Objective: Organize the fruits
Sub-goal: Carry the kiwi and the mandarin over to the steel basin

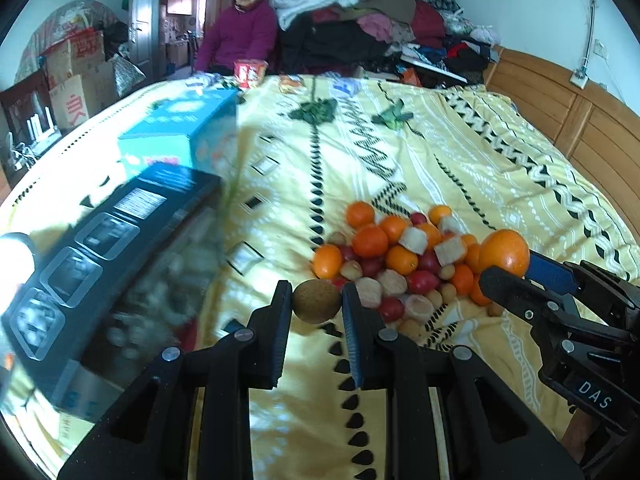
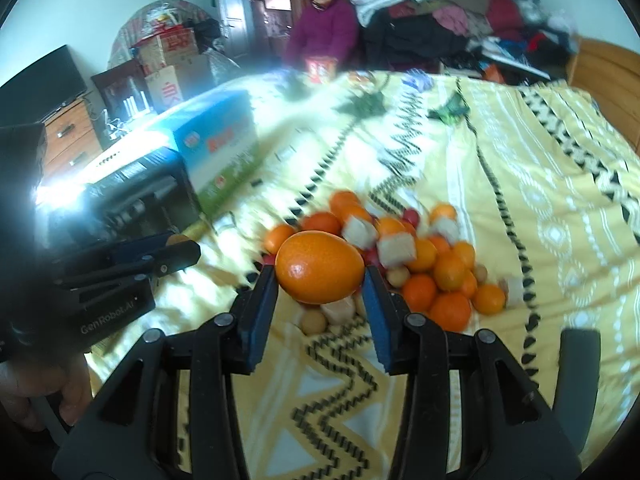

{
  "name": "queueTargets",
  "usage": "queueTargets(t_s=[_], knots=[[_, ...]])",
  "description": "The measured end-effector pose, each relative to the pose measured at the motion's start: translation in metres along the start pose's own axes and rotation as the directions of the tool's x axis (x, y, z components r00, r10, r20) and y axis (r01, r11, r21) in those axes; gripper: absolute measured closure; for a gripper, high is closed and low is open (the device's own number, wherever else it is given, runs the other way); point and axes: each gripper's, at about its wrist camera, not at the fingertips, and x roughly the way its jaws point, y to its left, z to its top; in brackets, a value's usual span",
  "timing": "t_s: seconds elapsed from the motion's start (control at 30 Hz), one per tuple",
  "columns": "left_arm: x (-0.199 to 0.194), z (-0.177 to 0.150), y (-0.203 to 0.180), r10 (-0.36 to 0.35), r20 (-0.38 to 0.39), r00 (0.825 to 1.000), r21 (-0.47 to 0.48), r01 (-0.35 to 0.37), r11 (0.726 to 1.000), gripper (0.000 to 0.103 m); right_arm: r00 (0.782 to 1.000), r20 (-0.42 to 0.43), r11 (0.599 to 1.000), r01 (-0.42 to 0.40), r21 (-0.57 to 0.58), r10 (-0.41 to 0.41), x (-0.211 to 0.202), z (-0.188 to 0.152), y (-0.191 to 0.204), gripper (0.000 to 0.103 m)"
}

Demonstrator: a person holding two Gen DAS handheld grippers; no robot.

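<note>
The left gripper [image 1: 317, 300] is clamped on a small brown fruit [image 1: 317, 301], round and rough-skinned, which sits between the two blue-padded fingers and is lifted clear of the bedspread [image 1: 460, 152]. The right gripper [image 2: 320, 276] is clamped on a large orange [image 2: 320, 267], its pads pressing the fruit's left and right sides, and this too is held above the cloth. In the left wrist view the right gripper comes in from the right edge with the orange at its tip, just beside the fruit pile [image 1: 400, 256]. The pile lies on the yellow patterned bedspread just beyond both grippers: small oranges, red cherry-sized fruits, pale tan round ones and whitish cut chunks, all heaped together and touching. To the left of the pile, well apart from it, a dark box [image 1: 108, 240] with clear square windows lies near the left edge, and a blue carton [image 1: 188, 128] stands just beyond it, farther away. At the far side of the bed a person in a purple jacket [image 1: 240, 36] and an orange hat sits beside a red packet [image 1: 250, 72], with a heap of clothes [image 1: 360, 20] piled to the right. Cardboard boxes [image 1: 76, 76] are stacked at the far left against the wall.
</note>
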Motion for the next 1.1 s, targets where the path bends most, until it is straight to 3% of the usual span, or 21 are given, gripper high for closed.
queueTargets(t_s=[0.13,0.27,0.6,0.83,1.1], knots=[[-0.028,0.01,0.032,0.073,0.05,0.996,-0.03,-0.071,0.997,0.078,0.999,0.031,0.998,-0.044,-0.044,0.045,-0.002,0.021,0.029,0.059],[-0.059,0.015,0.08,0.18,0.088,0.98,-0.089,-0.173,0.981,0.078,0.992,0.052,0.988,-0.109,-0.106,0.115,-0.002,0.044,0.074,0.059],[-0.117,-0.008,0.231,0.411,0.052,0.91,-0.304,-0.377,0.875,0.078,0.938,0.002,0.897,-0.331,-0.293,0.347,0.01,0.082,0.229,0.059],[-0.12,-0.036,0.294,0.459,-0.028,0.888,-0.383,-0.434,0.816,0.078,0.891,-0.122,0.827,-0.451,-0.336,0.437,0.037,0.077,0.31,0.059],[-0.111,-0.067,0.333,0.458,-0.12,0.881,-0.438,-0.461,0.772,0.078,0.875,-0.216,0.818,-0.483,-0.312,0.434,0.066,0.069,0.347,0.059]])
